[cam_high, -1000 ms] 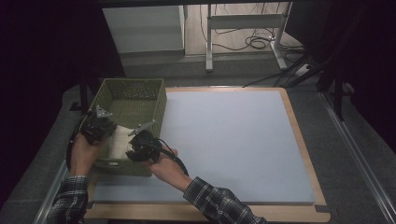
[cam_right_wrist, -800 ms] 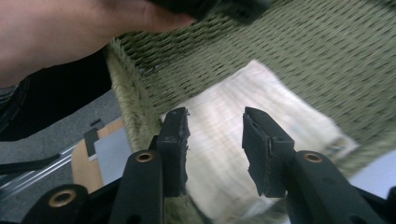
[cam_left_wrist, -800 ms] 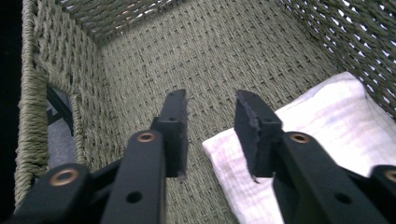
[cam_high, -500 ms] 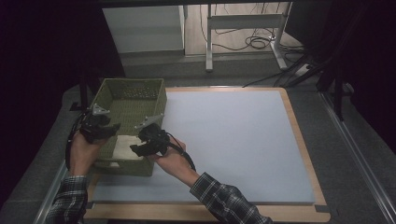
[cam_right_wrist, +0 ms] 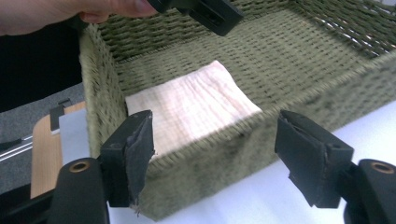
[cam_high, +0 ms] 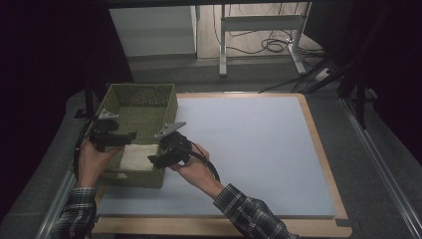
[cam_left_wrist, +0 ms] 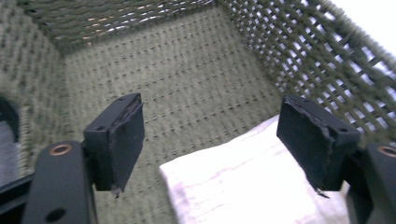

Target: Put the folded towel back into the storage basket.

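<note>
Lying flat in the near corner of the green woven basket [cam_high: 130,102], the folded white cloth [cam_high: 135,157] is the basket's one visible content; the rest of its woven floor is bare. No brand, label or writing can be read on anything.

From the high view, the basket stands at the left edge of the pale blue mat [cam_high: 249,149] on the wooden-edged table [cam_high: 318,149], with both hands at its near end. The left gripper [cam_high: 130,134] hangs over the basket's interior, and the right gripper [cam_high: 152,160] sits at the basket's near right wall.

Seen through the left gripper view, the cloth [cam_left_wrist: 252,186] lies below and between the jaws, clear of both pads. Its jaws have just been opening and stand apart, holding nothing.

From the right gripper view comes the basket's outer wall [cam_right_wrist: 205,168] and the cloth [cam_right_wrist: 191,105] beyond it, plus the other hand above. Those jaws too have just been opening, wide and empty, outside the basket.
</note>
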The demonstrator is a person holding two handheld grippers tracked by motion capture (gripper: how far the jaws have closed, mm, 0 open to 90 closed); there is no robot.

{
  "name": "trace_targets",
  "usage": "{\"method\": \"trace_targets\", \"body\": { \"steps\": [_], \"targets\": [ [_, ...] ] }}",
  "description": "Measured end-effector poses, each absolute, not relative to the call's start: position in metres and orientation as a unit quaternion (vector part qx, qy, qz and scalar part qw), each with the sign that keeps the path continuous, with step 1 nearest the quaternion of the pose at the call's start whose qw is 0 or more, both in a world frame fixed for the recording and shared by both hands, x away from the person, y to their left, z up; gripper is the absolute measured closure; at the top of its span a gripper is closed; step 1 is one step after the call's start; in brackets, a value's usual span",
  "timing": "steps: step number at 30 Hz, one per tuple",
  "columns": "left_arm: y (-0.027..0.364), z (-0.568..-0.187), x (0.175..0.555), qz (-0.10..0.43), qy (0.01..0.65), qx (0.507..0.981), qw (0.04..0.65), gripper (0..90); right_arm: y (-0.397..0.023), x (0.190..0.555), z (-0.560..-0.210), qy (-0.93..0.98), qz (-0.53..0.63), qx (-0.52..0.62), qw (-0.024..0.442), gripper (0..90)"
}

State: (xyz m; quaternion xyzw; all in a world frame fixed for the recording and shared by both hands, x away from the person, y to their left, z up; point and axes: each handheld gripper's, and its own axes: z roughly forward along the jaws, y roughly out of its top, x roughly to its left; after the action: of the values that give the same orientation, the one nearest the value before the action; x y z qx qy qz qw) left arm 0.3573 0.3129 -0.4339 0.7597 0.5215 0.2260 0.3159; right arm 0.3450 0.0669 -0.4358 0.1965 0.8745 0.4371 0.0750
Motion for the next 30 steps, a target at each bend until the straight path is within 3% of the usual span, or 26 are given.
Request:
{"method": "trace_targets", "body": {
  "steps": [16, 30],
  "targets": [
    [0.288, -0.432, 0.362, 0.194, 0.518, 0.757, 0.348, 6.9, 0.026, 0.349, -0.435, 0.866, 0.449, 0.203, 0.079, 24.9],
    [0.258, -0.424, 0.363, 0.187, 0.494, 0.768, 0.361, 2.9, -0.016, 0.351, -0.445, 0.864, 0.445, 0.221, 0.078, 22.2]
  ]
}}
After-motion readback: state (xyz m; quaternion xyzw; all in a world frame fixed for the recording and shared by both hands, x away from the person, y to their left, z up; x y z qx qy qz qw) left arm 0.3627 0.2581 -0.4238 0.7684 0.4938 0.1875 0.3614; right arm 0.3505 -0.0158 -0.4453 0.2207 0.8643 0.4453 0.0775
